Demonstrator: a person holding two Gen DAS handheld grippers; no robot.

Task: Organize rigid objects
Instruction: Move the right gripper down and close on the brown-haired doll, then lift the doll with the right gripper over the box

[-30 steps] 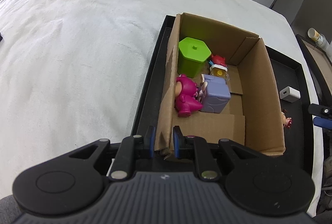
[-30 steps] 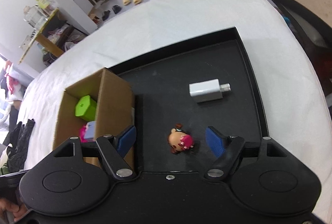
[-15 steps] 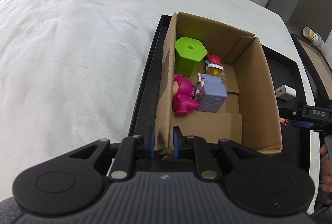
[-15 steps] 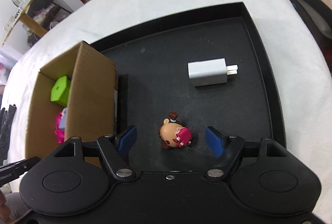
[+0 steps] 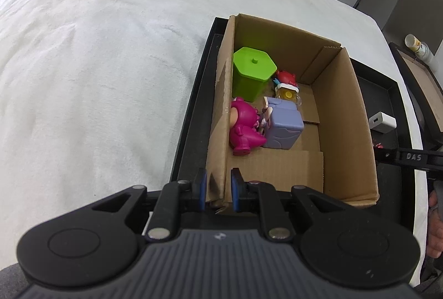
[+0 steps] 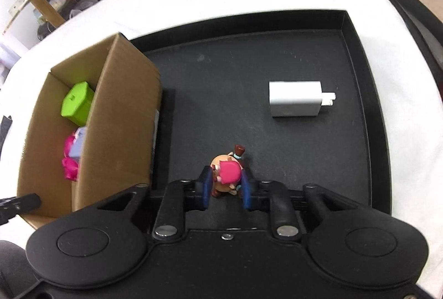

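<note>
The right gripper (image 6: pixel 226 184) has just closed its jaws on the small figurine (image 6: pixel 227 171). Half a second ago the blue pads stood wide on both sides of the toy, with free space between; now each pad presses against a side of it, and the pink part of the toy sits between them. The figurine is directly in front of the gripper, close to its body, and it looks to rest on the floor of the black tray (image 6: pixel 362 94), so I judge that the grasp is made but the lift is not yet begun.

The left gripper (image 5: pixel 218 189) has not changed: its jaws are nearly together and pinch the near wall of the cardboard box (image 5: pixel 357 116), which holds the box steady. The box stands to the left of the right gripper, close beside it. Inside already lie the green container (image 5: pixel 253 72), the magenta toy (image 5: pixel 243 127), the lilac cube (image 5: pixel 282 127) and a red-topped small figure (image 5: pixel 286 83).

For the task this means one more object is ready to go over the box wall. After it, only the white charger (image 6: pixel 296 98), ahead and to the right of the right gripper, remains on the tray
</note>
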